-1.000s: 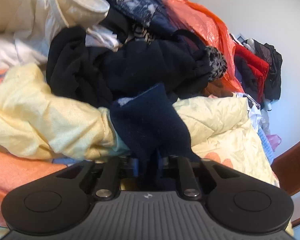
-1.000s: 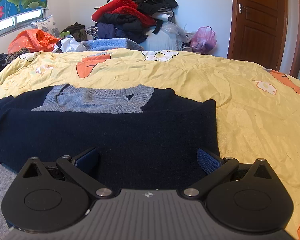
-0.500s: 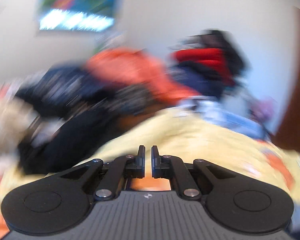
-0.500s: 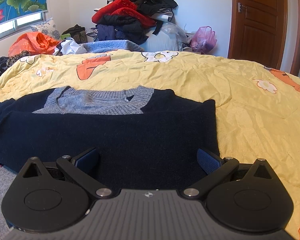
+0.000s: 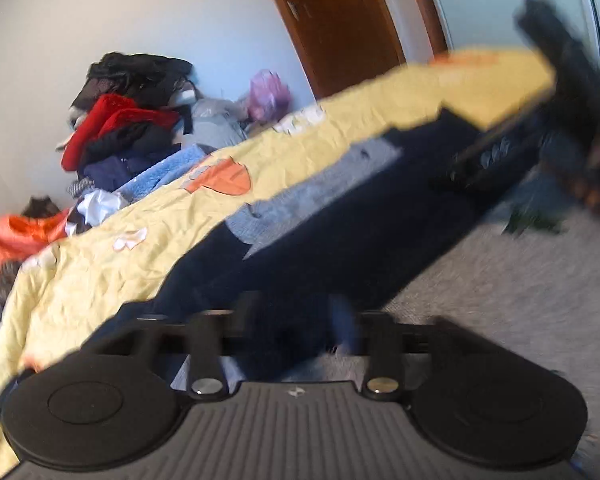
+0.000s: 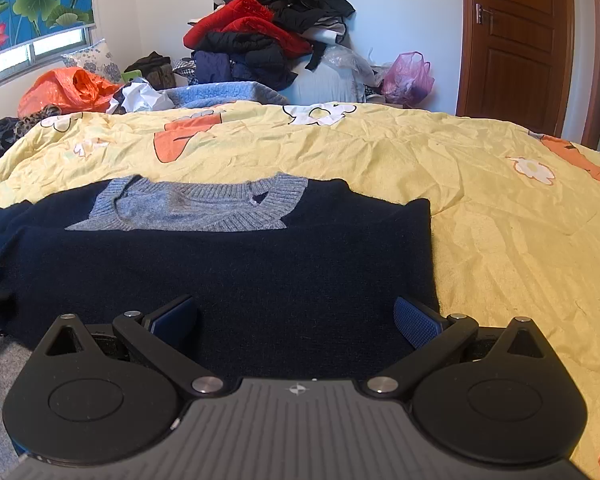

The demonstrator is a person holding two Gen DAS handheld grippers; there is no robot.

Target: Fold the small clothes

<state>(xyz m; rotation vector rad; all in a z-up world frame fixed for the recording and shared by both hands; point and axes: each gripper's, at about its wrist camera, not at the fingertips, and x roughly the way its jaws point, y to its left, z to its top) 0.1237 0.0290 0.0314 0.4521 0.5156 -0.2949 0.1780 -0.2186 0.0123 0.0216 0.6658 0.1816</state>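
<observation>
A navy sweater (image 6: pixel 236 276) with a grey ribbed collar (image 6: pixel 204 208) lies flat on the yellow bedspread (image 6: pixel 480 208). My right gripper (image 6: pixel 294 316) hovers over its near hem, open wide, and its blue pads (image 6: pixel 416 322) touch nothing. The left wrist view is blurred and tilted. In it, the same sweater (image 5: pixel 340 232) runs diagonally. My left gripper (image 5: pixel 296 316) is at the sweater's near end with its jaws opening. Navy cloth shows in the gap, but the pads do not press on it. A black gripper body (image 5: pixel 484 160) in a person's hand shows at the far end.
A heap of red and black clothes (image 6: pixel 268 32) is piled against the far wall. An orange bag (image 6: pixel 64 88) and a blue blanket (image 6: pixel 220 92) lie at the bed's far edge. A pink bag (image 6: pixel 408 76) stands near a brown door (image 6: pixel 516 40). Grey carpet (image 5: pixel 500 280) borders the bed.
My left gripper let go of the dark cloth by the clothes pile, swung across to the sweater while rolling, and its jaws went from shut to apart. The right gripper stayed still.
</observation>
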